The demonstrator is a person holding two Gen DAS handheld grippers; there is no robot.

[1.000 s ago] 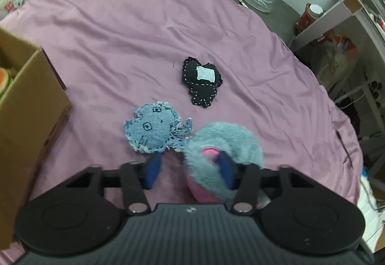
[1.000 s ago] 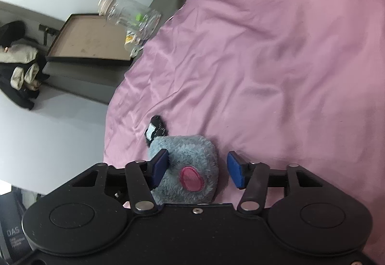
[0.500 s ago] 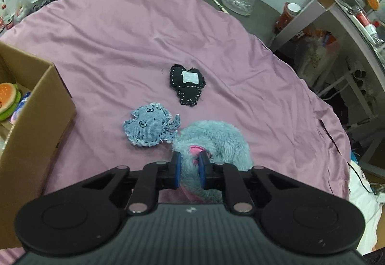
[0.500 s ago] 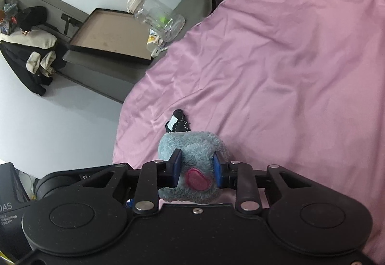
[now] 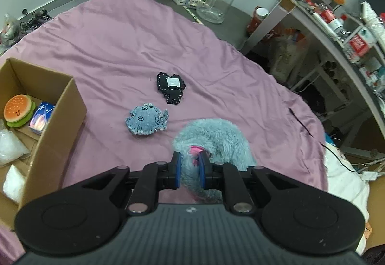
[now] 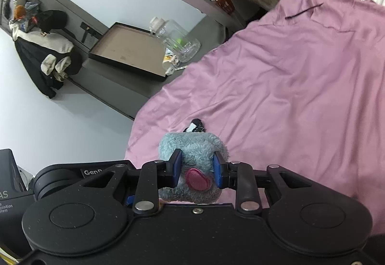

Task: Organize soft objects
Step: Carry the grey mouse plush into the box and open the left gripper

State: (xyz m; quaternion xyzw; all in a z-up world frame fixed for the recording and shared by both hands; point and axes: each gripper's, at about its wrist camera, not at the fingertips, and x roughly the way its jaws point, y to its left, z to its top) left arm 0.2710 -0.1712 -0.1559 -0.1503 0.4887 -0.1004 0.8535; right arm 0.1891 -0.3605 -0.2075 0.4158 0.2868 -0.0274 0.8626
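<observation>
A fluffy grey-blue plush toy (image 5: 216,139) with pink patches is held by both grippers above the purple bedspread (image 5: 115,48). My left gripper (image 5: 189,169) is shut on one end of it. My right gripper (image 6: 196,167) is shut on its other end, with a pink patch (image 6: 197,179) showing between the pads. A flat denim fish toy (image 5: 145,119) and a black stitched toy (image 5: 170,86) lie on the bedspread ahead of the left gripper. The black toy also peeks out behind the plush in the right wrist view (image 6: 195,125).
An open cardboard box (image 5: 48,120) stands at the left, holding a burger plush (image 5: 18,110), a small blue packet (image 5: 41,116) and white bags. A glass jar (image 5: 216,0) and clutter lie beyond the bed. Shelves (image 5: 336,24) stand at the right.
Both grippers closed on the plush toy, then lifted it off the bedspread. The views rose and pulled back, bringing the box interior into sight.
</observation>
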